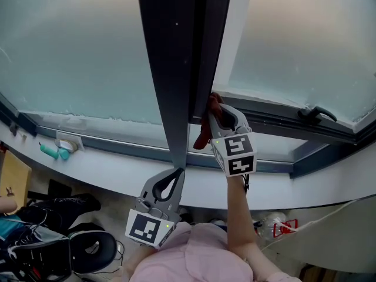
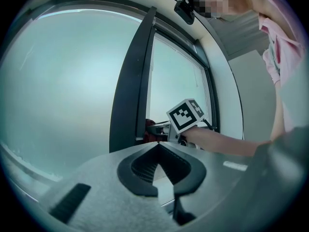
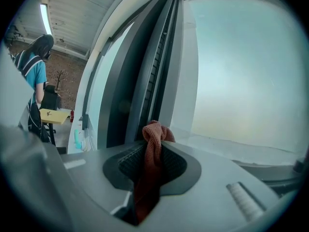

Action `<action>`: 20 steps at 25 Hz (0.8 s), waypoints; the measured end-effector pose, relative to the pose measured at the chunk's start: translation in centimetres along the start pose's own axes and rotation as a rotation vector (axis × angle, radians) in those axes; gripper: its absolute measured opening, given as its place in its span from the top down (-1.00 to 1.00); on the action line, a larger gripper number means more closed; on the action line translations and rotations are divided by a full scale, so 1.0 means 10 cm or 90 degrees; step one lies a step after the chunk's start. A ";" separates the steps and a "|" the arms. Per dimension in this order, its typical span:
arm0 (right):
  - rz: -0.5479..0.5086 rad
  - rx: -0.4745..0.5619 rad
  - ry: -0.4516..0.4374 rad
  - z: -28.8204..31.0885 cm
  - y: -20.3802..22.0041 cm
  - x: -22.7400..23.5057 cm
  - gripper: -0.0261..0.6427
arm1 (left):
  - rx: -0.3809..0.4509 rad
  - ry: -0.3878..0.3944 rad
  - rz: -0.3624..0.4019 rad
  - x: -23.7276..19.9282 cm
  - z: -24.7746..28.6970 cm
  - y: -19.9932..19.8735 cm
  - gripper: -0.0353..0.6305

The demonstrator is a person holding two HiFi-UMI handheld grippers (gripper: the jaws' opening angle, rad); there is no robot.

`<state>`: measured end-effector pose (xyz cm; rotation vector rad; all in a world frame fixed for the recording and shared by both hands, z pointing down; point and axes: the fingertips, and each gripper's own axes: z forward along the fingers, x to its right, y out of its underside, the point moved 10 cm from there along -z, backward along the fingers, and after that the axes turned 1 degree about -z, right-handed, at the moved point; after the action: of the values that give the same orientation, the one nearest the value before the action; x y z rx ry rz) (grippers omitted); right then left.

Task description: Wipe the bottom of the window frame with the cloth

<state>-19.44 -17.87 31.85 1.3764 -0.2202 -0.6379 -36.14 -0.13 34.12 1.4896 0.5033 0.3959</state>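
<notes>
Now at the wiping step: holding the cloth (image 3: 153,134) clamped in the right claw (image 1: 218,113), close against the window frame (image 1: 276,119) bottom beside the dark upright (image 1: 176,69). Left claw (image 2: 157,151) closed, empty, lower down. Next, likely – sliding sideways along it under steady pressure.

No readable text, labels or numbers; square markers only, on grippers' cubes.

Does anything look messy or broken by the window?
Nothing is broken or spilled. Only the reddish cloth looks odd: the right gripper pinches it scrunched into a lump, not spread flat.
</notes>
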 end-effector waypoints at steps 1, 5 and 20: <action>-0.001 -0.002 -0.001 0.00 0.00 0.01 0.70 | -0.007 -0.001 0.001 0.00 -0.01 0.01 0.90; -0.015 -0.008 0.002 0.00 -0.01 0.01 0.70 | -0.016 -0.014 -0.002 -0.03 -0.06 0.05 0.90; -0.001 -0.016 0.016 -0.08 0.03 0.11 0.70 | -0.022 -0.007 -0.003 -0.12 -0.03 0.06 0.90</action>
<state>-18.06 -17.81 31.74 1.3605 -0.1902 -0.6221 -37.29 -0.49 34.79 1.4568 0.4891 0.3901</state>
